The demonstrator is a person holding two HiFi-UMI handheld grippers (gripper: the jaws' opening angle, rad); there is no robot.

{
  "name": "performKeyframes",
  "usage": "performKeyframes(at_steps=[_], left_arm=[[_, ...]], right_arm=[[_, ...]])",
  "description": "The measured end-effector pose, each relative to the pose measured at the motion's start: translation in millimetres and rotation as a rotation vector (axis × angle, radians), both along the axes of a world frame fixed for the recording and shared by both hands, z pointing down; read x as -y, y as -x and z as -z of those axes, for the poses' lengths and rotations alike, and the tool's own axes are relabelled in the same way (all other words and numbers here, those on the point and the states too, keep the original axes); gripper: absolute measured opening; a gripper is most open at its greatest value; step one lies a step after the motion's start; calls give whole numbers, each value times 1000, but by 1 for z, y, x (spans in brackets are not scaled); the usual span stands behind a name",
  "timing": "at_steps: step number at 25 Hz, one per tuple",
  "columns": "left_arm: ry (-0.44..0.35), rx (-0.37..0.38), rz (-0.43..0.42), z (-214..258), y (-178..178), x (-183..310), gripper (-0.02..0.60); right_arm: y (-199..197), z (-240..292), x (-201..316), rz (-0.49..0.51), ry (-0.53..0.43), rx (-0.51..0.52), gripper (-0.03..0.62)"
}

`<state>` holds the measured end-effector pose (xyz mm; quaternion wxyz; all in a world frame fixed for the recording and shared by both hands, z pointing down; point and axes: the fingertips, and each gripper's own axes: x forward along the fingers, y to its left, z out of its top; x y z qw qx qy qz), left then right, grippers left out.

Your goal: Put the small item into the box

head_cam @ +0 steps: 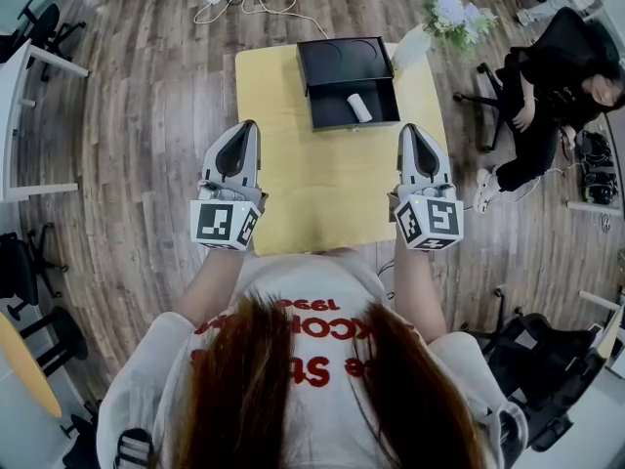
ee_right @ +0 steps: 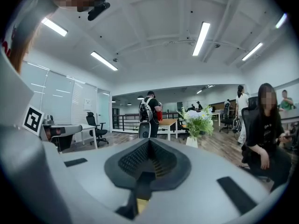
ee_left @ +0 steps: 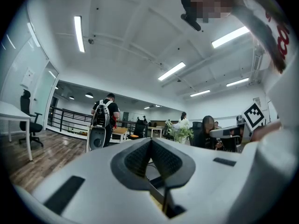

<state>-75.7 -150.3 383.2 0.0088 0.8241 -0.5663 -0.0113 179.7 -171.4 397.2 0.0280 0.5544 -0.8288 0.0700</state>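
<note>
Grey-shelled with black fingers, the left gripper hovers over the near left part of the yellow counter; the left gripper view shows its fingers pressed together with nothing between them. Further right, at the counter's far edge, sits the black box, open, and the small white item, a short cylinder, already lies on its side inside the nearer compartment, towards its right wall. The right gripper hangs over the near right part of the counter, its fingers likewise closed on nothing, as the right gripper view confirms. Just beside the counter's far right corner stands a vase of flowers, and well to the right a seated person occupies a chair. With the item apparently in place, the main risks are of disturbance. A gripper nudging the box could set the round item rolling, or push the box off the far edge it sits so close to. A wide sweep of the right gripper could clip the flowers. If the item needs regrasping, closed fingers would only shove it unless they are opened first. Counted: two grippers, one counter, one box, one small item, one vase of flowers, one seated person in the head view.
</note>
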Motion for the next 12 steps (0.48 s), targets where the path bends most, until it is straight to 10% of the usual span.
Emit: performKeyframes(at_steps=[12], left_arm=[[4, -5, 0, -1, -2, -4, 8]], right_arm=[[-2, 2, -6, -4, -6, -3, 5]])
